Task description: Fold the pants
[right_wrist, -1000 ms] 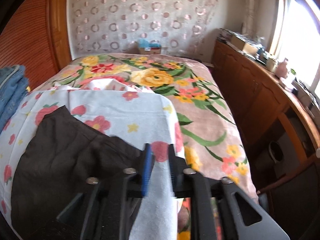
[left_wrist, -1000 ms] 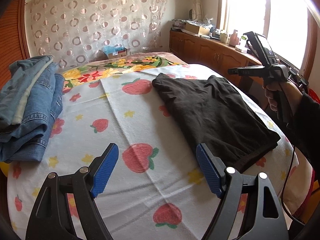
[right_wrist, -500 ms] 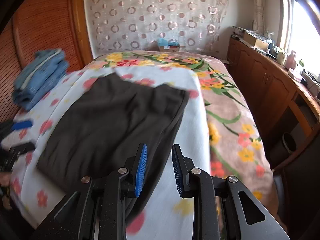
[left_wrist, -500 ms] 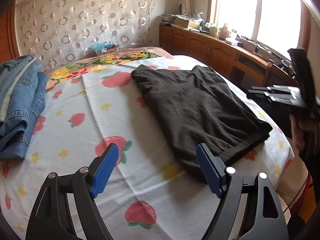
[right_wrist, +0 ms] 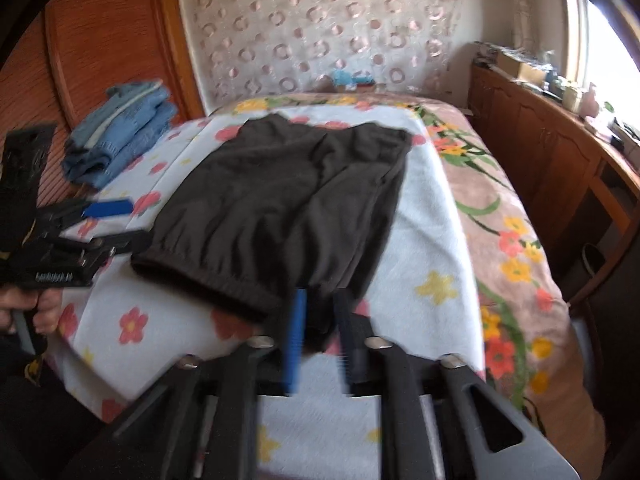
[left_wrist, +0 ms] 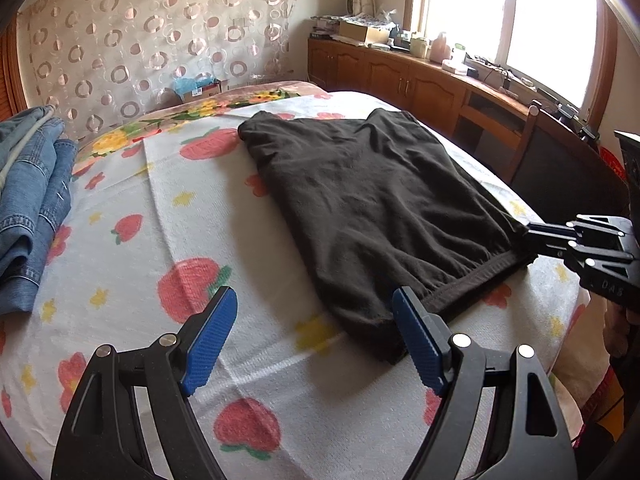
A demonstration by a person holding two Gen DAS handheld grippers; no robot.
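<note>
A bedroom: a bed [left_wrist: 132, 184] under a white cloth printed with strawberries, a circle-patterned curtain [left_wrist: 160, 32] behind it and a wooden cabinet [left_wrist: 400, 80] below a bright window at 1 o'clock.

Left wrist view: the black pants [left_wrist: 372, 208] lie folded flat across the middle of the bed, waistband toward the near edge. The left gripper [left_wrist: 314, 334] hangs at 6 o'clock with its blue pads wide apart and nothing between them; its right-hand pad sits over the near corner of the waistband, though contact cannot be told. A stack of folded jeans [left_wrist: 32, 200] rests at 9 o'clock, well apart from the pants. At 3 o'clock the right gripper [left_wrist: 532, 232] reaches in from the side, its tips at the far waistband corner.

Right wrist view, blurred: the pants [right_wrist: 288, 200] spread from centre toward 12 o'clock. The right gripper [right_wrist: 320, 320] at 6 o'clock is closing, its jaws nearly together, with the waistband corner between them; whether the pads already press the cloth cannot be told. At 9 o'clock the left gripper [right_wrist: 120, 224], held in a hand [right_wrist: 44, 308], stands open just beside the other waistband corner. The jeans [right_wrist: 120, 132] lie at 10 o'clock.
</note>
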